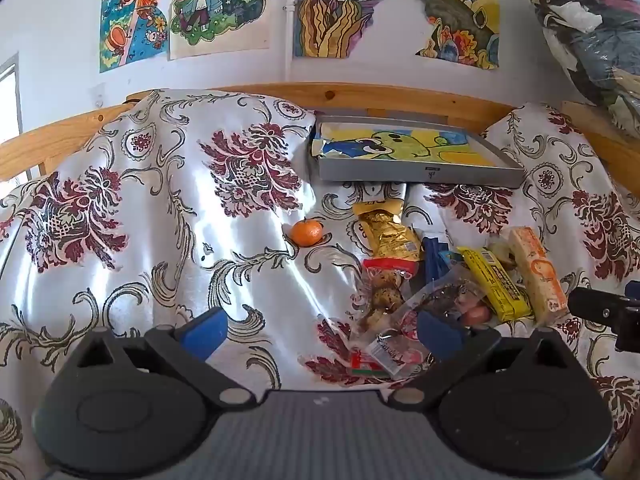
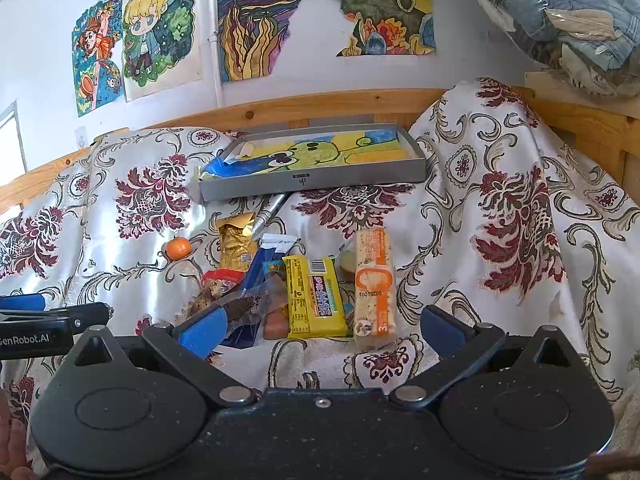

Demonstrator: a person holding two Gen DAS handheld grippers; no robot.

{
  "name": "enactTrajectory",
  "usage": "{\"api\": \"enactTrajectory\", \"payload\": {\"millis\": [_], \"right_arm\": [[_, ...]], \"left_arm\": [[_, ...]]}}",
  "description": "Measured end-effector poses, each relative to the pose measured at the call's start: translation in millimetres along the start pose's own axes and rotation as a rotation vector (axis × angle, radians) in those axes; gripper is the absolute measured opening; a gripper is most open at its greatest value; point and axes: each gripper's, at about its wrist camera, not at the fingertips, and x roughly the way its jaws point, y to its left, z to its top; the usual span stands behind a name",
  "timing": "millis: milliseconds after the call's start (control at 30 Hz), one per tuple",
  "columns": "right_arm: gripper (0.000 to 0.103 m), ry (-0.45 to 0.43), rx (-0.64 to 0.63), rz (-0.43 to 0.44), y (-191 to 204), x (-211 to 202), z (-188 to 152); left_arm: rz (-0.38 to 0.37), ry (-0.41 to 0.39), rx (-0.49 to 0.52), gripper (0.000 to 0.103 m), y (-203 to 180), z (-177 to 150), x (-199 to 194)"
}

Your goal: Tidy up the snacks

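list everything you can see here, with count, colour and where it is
tangerine: 1, orange, on the cloth left of the snack pile
gold packet: 1, gold, back left of the pile
yellow packet: 1, yellow, middle of the pile
cracker pack: 1, orange and white, right edge of the pile
blue packet: 1, dark blue, between gold and yellow packets
clear bags: several, count unclear, front left of the pile
tray: 1, grey, drawing inside, behind the pile
cloth: 1, white with maroon flowers, under everything
drawings: several, multicoloured, on the wall
left gripper: open, blue pads
right gripper: open, blue pads
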Motion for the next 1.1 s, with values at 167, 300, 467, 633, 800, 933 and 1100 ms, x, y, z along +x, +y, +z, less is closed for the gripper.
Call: {"api": "enactTrajectory", "payload": {"millis": [167,300,467,633,800,933,1100], "right_arm": [[0.102,0.002,0.000,0.000,0.0,0.5,0.1],[0.102,0.003,0.001,0.000,0.3,0.6,0.0],[0.102,0.003,0.001,0.000,0.4,0.8,-0.1],[0.102,0.004,0.001,0.000,0.4,1.0,-0.2],[0.102,0.005,0.002,0.000,0.3,1.3,-0.4],[0.102,0.006,0.001,0.001,0.1,1.9,-0.4],[0.102,0.016,-0.001,0.001,0.8,3.1,0.2]], "left_arm": [[0.003,0.001,-0.001,0.102,2.1,-0.9,0.1],[0.002,0.002,-0.001,0.102,2.2,-0.8,0.1],[0.003,0.002,-0.001,0.102,2.4,-0.8,0.2],[0.002,0.003,0.000,0.102,2.3,-0.7,0.2],[0.002,0.003,-0.001,0.102,2.3,-0.7,0.2],[0.003,0.004,0.000,0.102,2.4,-0.7,0.3],[0.005,0.004,-0.001,0.102,3.8,-2.0,0.4]]}}
